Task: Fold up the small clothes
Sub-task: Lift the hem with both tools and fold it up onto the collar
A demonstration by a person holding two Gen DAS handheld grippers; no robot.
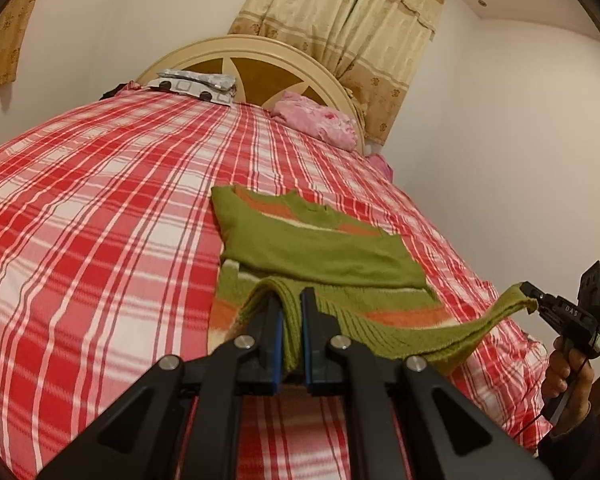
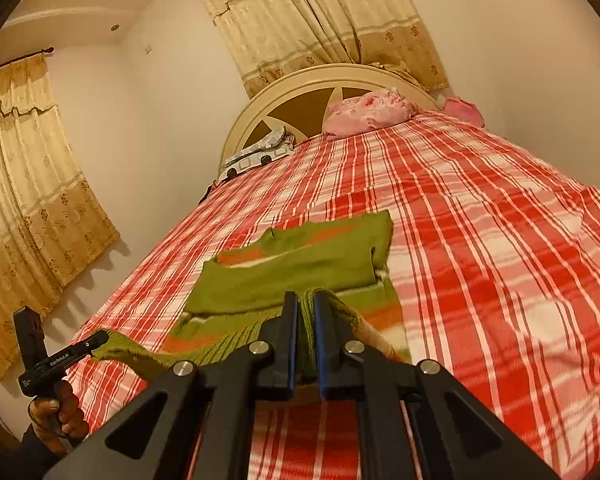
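Observation:
A small green sweater with orange and white stripes (image 1: 320,248) lies on the red plaid bed, its sleeves folded across the body. It also shows in the right wrist view (image 2: 300,268). My left gripper (image 1: 291,300) is shut on the sweater's ribbed bottom hem at one corner and lifts it. My right gripper (image 2: 306,304) is shut on the hem at the other corner. Each gripper shows in the other's view, the right gripper (image 1: 534,298) and the left gripper (image 2: 100,338), with the hem stretched and raised between them.
The red and white plaid bedspread (image 1: 100,220) covers the bed. A grey patterned pillow (image 1: 196,84) and a pink bundle (image 1: 320,120) lie by the headboard (image 1: 260,64). Curtains (image 1: 340,20) hang behind. A wall stands close on the bed's right side.

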